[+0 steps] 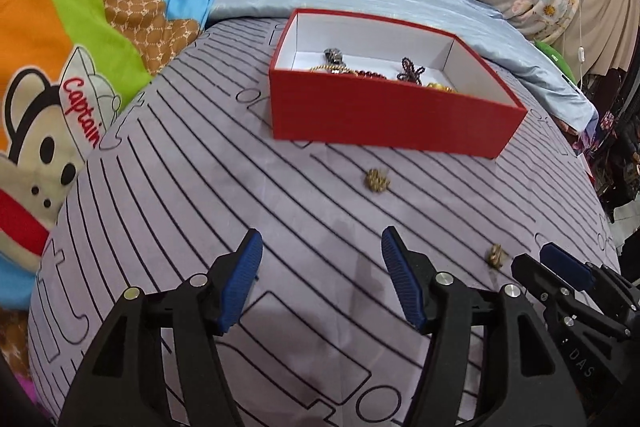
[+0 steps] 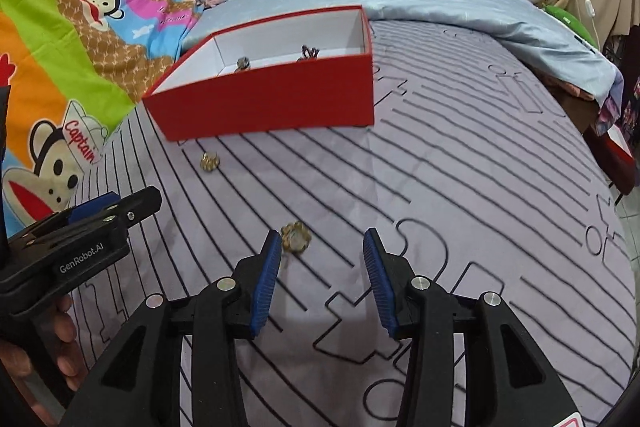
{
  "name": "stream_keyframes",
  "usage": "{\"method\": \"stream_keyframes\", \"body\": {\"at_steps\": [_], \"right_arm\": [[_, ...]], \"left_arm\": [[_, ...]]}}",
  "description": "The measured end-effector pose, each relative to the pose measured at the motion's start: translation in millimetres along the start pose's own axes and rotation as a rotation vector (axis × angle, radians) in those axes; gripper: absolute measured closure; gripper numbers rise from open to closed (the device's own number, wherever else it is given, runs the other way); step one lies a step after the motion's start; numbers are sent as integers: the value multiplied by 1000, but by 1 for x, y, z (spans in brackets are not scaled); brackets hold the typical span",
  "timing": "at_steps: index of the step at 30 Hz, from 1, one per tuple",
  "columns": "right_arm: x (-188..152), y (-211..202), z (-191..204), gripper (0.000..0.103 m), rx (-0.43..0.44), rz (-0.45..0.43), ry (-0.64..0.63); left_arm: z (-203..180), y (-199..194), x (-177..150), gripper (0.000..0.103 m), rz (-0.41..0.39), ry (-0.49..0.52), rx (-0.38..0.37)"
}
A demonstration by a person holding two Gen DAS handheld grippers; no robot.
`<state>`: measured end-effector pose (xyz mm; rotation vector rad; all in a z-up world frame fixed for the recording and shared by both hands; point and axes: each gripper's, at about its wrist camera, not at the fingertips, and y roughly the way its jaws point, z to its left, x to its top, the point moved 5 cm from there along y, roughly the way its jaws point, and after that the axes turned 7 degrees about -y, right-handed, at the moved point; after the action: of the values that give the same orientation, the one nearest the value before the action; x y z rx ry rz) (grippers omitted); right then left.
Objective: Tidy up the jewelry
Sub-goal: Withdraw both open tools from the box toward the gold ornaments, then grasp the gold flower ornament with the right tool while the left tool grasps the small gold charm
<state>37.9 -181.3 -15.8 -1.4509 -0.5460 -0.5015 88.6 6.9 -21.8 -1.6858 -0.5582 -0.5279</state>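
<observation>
Nearest the cameras, above the striped bed sheet [image 1: 168, 195], the left claw [image 1: 322, 255] and right claw [image 2: 318, 251] both hang with jaws apart, gripping nothing. Just past the right claw's left finger lies a gold brooch [image 2: 296, 235], another gold brooch [image 1: 377, 180] farther on. Beyond stands the red box [image 1: 384, 115] holding more jewelry [image 1: 410, 69].
</observation>
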Motion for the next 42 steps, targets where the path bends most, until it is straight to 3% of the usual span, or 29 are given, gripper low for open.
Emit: {"method": "stream_keyframes", "body": {"at_steps": [11, 18, 32, 42], "right_arm": [[-6, 15, 12, 67, 16, 13, -18], [-1, 20, 12, 85, 8, 10, -22], [-5, 15, -3, 85, 10, 3, 33], [-5, 17, -7, 85, 30, -5, 53]], "left_arm": [[3, 10, -12, 44, 13, -14, -2], [2, 13, -11, 44, 9, -12, 2], [-19, 29, 19, 44, -7, -10, -31], [-31, 50, 27, 60, 4, 7, -23]]}}
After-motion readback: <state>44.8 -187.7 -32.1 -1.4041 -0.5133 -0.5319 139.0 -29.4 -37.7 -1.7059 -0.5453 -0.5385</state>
